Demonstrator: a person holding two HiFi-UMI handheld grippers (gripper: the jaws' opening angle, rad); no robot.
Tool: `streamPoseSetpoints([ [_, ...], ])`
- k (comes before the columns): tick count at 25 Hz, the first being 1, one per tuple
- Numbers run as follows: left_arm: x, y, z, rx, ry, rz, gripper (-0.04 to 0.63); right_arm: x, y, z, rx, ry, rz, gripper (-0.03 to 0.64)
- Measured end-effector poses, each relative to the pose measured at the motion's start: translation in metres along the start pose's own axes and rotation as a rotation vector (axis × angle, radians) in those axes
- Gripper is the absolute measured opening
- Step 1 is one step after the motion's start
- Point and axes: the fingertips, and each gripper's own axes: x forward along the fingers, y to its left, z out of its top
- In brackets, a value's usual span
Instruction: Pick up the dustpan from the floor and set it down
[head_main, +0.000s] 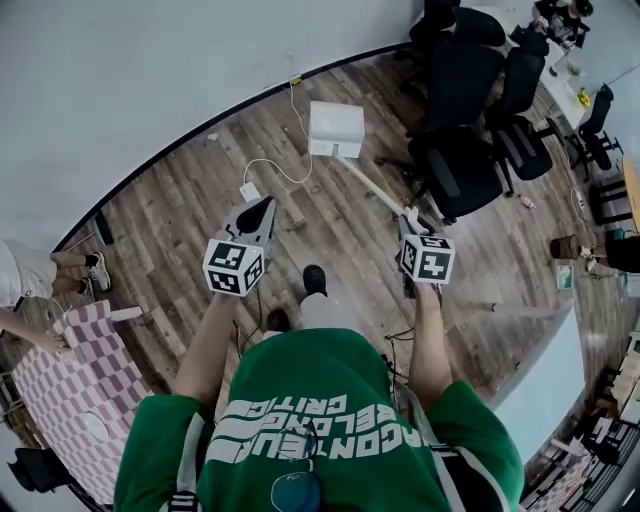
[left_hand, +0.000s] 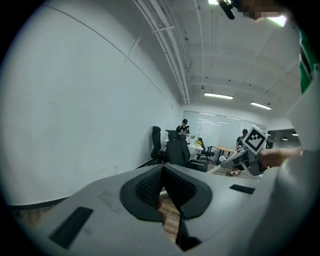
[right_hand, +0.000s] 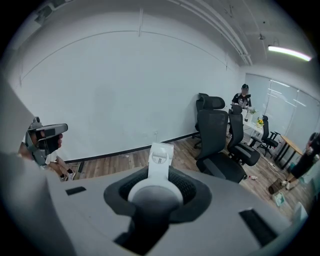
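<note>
The white dustpan (head_main: 336, 128) sits out in front of me over the wooden floor, its long white handle (head_main: 375, 187) running back toward my right gripper (head_main: 410, 217). That gripper is shut on the handle's rounded end (right_hand: 152, 192), and the pan (right_hand: 161, 154) shows just past the jaws. I cannot tell whether the pan rests on the floor. My left gripper (head_main: 265, 205) hovers to the left of the handle, shut with nothing between its pads (left_hand: 150, 187). It also appears at the left edge of the right gripper view (right_hand: 47, 132).
Black office chairs (head_main: 460, 150) stand close to the right of the dustpan. A white plug and cable (head_main: 250, 191) lie on the floor near the left gripper. A pink checkered table (head_main: 85, 380) and a seated person (head_main: 30, 275) are at the left. The white wall (head_main: 150, 70) curves behind.
</note>
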Motion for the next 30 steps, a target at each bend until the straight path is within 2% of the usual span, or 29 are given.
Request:
streamPoseSetpoints([
  [8,0.004,0.021,-0.01,-0.015,0.024,0.069,0.0,0.045,0.0,-0.006,-0.066,0.096,0.042,0.114],
  [17,0.008,0.045,-0.025,-0.067,0.064,0.194,0.0,0.111,-0.004,-0.014,-0.161,0.229,0.123,0.114],
  [30,0.02,0.04,-0.056,-0.118,0.106,0.28,0.0,0.179,0.002,-0.061,-0.311,0.405,0.21,0.114],
])
